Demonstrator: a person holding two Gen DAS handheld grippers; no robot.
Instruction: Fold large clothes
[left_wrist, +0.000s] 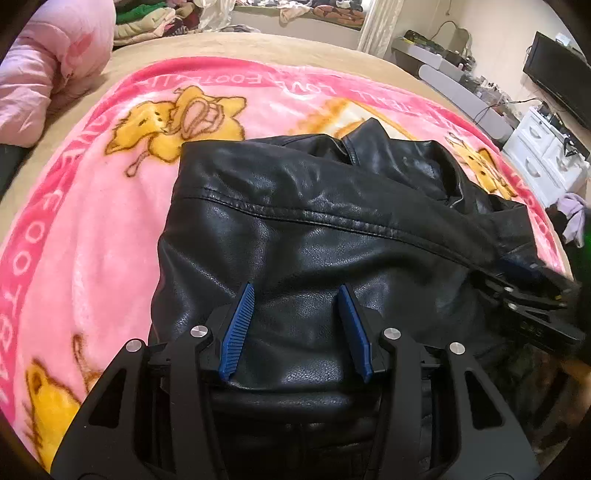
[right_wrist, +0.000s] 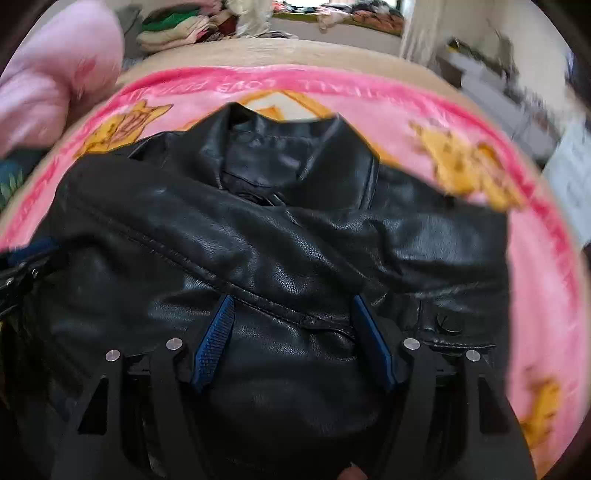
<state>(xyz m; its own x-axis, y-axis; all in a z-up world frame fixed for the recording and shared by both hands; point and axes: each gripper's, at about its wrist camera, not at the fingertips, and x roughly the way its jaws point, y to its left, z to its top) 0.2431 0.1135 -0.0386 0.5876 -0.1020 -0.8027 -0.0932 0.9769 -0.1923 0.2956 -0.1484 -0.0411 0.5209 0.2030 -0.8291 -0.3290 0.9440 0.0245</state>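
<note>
One black leather jacket (left_wrist: 314, 221) lies on the pink cartoon-print blanket (left_wrist: 92, 229) spread over the bed, its collar (right_wrist: 280, 147) at 12 o'clock in the right wrist view and a sleeve laid across the body, its stitched seam (left_wrist: 332, 218) running from 9 toward 4 o'clock in the left wrist view. The left tongs (left_wrist: 297, 295) stand spread wide over the lower body panel, nothing between the blue pads (left_wrist: 240, 325). The right tongs (right_wrist: 295, 306) are likewise parted and empty, hovering over the sleeve seam near the buttoned cuff (right_wrist: 448, 325) at about 4 o'clock.

The material looks thick, glossy and fairly heavy: it will likely hold bulky creases instead of lying flat, and its smooth face may slip from a shallow pinch. Seams, the hem and the cuff look like the surest holds, since stitched double layers give the ribbed pads something to bite. A pinch in mid-panel would probably slide or lift only one layer. The collar zone is lumpy and likely resists a tidy fold. Whether either pair touches the leather I cannot tell.
</note>
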